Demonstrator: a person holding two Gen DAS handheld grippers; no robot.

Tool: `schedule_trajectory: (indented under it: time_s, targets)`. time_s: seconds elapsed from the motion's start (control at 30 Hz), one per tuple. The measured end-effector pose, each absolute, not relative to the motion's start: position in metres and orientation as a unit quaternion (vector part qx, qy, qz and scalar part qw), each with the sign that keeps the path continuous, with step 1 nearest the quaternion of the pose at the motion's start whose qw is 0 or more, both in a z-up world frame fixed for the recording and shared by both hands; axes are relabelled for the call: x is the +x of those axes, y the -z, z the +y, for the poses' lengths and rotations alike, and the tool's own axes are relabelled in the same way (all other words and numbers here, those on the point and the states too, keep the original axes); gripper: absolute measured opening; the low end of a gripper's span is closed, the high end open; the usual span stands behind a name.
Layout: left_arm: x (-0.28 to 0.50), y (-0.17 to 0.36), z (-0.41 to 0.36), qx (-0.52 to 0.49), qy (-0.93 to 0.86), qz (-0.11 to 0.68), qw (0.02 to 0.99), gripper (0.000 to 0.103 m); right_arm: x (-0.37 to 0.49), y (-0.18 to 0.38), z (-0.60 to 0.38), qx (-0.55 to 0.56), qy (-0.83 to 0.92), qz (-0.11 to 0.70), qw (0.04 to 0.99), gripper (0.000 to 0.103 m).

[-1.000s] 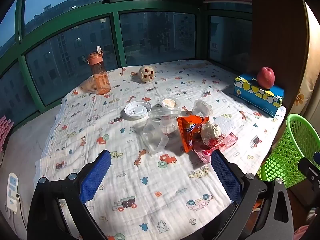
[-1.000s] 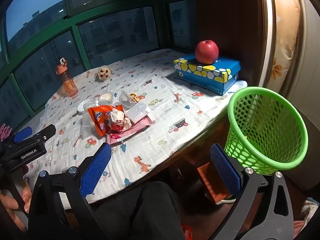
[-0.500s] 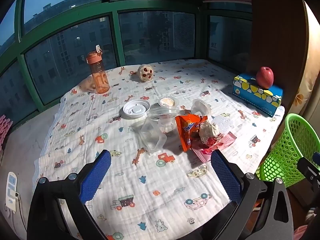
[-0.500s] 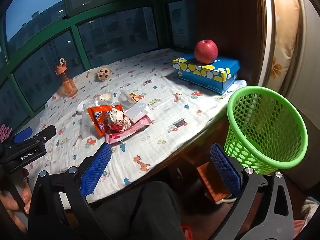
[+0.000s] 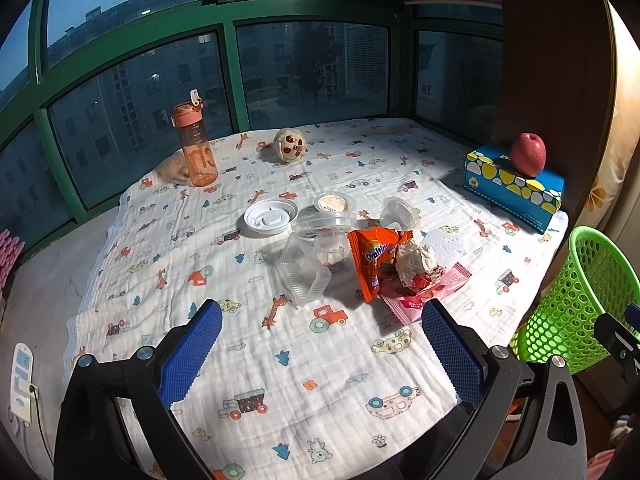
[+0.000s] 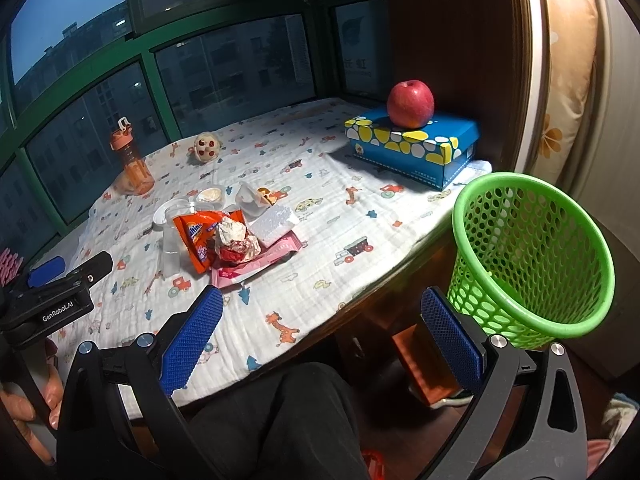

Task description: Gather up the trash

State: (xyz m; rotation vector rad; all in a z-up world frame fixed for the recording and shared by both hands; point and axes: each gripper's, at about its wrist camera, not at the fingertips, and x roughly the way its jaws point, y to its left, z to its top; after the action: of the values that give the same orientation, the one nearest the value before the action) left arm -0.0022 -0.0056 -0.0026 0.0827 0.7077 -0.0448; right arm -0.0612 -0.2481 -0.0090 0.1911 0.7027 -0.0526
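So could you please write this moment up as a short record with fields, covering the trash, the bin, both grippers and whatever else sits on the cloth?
surface: table under a printed cloth
trash pile: Ovaltine packet, crumpled paper ball, pink wrapper, clear plastic container, white lid
bin: green mesh basket, beside the table edge, looks empty
left gripper: open, holding nothing
right gripper: open, holding nothing
not trash: apple on a blue box, orange bottle
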Motion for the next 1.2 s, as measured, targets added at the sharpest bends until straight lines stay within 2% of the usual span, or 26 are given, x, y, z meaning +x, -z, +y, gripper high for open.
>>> schedule_trajectory:
  time_s: [1.2]
  targets:
    - [0.0013, 0.0082, -0.0053, 0.035, 0.024, 0.353, 0.935, 0.097, -0.0589, 0.0121, -0.2501, 0.098, 0.025, 0.348, 0.932, 0.098]
